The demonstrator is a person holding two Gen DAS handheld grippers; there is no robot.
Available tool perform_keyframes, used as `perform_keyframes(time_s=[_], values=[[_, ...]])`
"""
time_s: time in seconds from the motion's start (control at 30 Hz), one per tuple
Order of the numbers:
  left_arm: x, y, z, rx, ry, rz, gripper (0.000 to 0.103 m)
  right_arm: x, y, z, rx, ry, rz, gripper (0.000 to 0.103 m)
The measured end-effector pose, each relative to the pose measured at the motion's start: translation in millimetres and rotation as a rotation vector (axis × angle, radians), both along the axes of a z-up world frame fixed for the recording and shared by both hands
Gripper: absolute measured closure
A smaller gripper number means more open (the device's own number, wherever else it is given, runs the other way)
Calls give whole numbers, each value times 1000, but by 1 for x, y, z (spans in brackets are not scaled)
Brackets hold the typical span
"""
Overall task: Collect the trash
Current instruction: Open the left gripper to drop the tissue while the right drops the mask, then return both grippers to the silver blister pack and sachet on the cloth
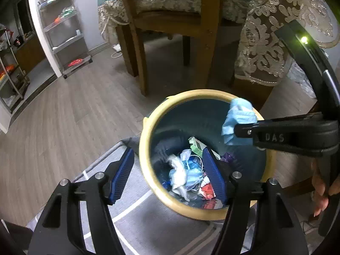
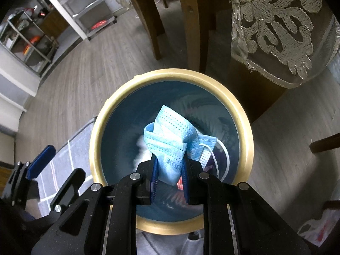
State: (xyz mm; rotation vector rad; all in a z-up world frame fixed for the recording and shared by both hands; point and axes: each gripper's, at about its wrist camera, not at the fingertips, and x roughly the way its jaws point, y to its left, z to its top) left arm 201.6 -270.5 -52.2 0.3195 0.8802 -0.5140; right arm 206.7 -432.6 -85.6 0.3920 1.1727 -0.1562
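Note:
A round bin with a yellow rim (image 1: 146, 146) and blue inside stands on the floor; it also shows in the right wrist view (image 2: 97, 127). Several pieces of trash (image 1: 187, 174) lie at its bottom. My right gripper (image 2: 170, 177) is shut on a crumpled light blue face mask (image 2: 170, 140) and holds it over the bin's opening. In the left wrist view that gripper (image 1: 235, 130) comes in from the right with the mask (image 1: 238, 116). My left gripper (image 1: 167, 170) is open and empty, its blue pads either side of the bin's near-left rim.
A wooden chair (image 1: 170, 21) and a table with a lace cloth (image 1: 265, 48) stand just behind the bin. A grey rug with white lines (image 1: 131, 208) lies under my grippers. Metal shelves (image 1: 63, 27) stand at the far left wall. A white plastic bag (image 2: 316, 227) lies at the right.

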Motion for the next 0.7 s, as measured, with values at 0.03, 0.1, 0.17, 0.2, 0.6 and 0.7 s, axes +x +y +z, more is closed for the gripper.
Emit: perform_keyframes(time_s=[0.03,0.1,0.17,0.2,0.6,0.7], values=[[0,2,0,-5,5,2,36,0,0,0,-2,-2,-2,82],[-2,7,0,4,-3,4,36,0,0,1,-8,-1,-3,76],[-5,11,-1,13,-6,1,36,1,0,3,-15,-5,-7,67],[-6,13,-1,16,-6,4,36,0,0,4,-18,-9,-9,58],[-40,73,29,-35,-8,79,25,-17,15,35,-39,-95,15,12],[-52,98,40,-45,-18,113,21,-27,31,51,-36,-138,38,9]])
